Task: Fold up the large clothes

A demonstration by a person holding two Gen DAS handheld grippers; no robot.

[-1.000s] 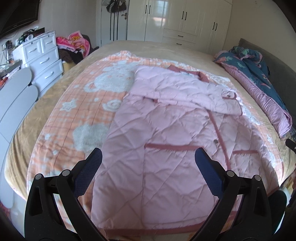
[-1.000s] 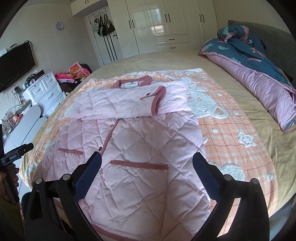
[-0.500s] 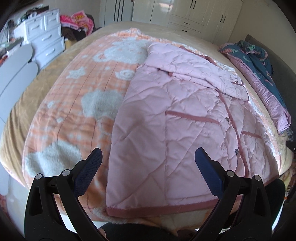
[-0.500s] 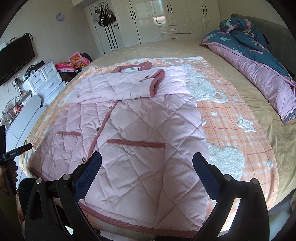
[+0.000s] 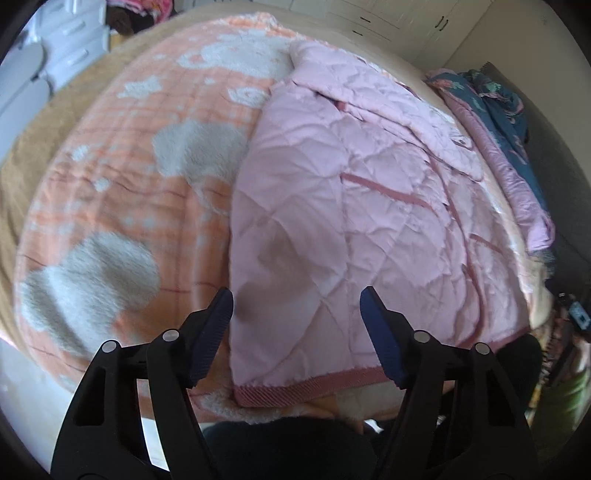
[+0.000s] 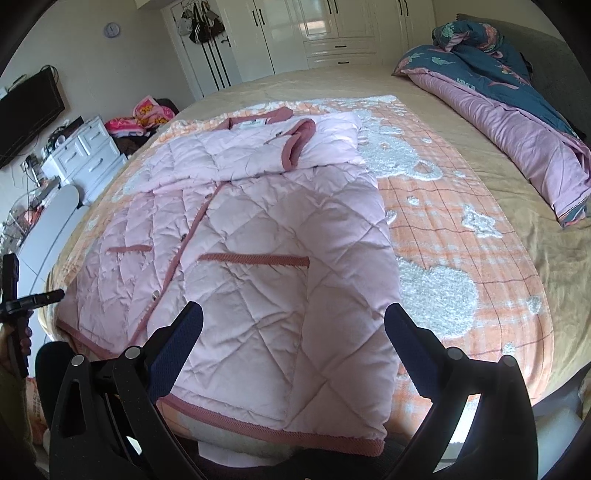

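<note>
The left gripper (image 5: pixel 296 308) hangs over the near left corner of a pink quilted jacket (image 5: pixel 354 206), its jaws about half apart and closing; the corner of the jacket shows in the gap between them, but the pads press on nothing. The right gripper (image 6: pixel 293 328) hovers above the near right part of the same jacket (image 6: pixel 258 236), its jaws spread wide with only quilted fabric showing beneath them and no grip on it. The jacket lies flat, front side up, on an orange and white patterned blanket (image 6: pixel 454 236) spread over a tan bed (image 6: pixel 524 206). Its long axis runs from the near edge of the bed toward the far side, with the dark pink hem (image 6: pixel 280 430) nearest the grippers and the collar (image 6: pixel 258 120) farthest away. The sleeves are folded across the chest. The hem lies right at the near edge of the bed, just overhanging it. Open blanket stretches on both sides of the jacket, wider on its right. A rolled blue and purple duvet (image 6: pixel 509 110) lies well apart along the bed's right edge. A white chest of drawers (image 6: pixel 88 155) stands off the left side, and white wardrobes (image 6: pixel 314 29) line the far wall.
</note>
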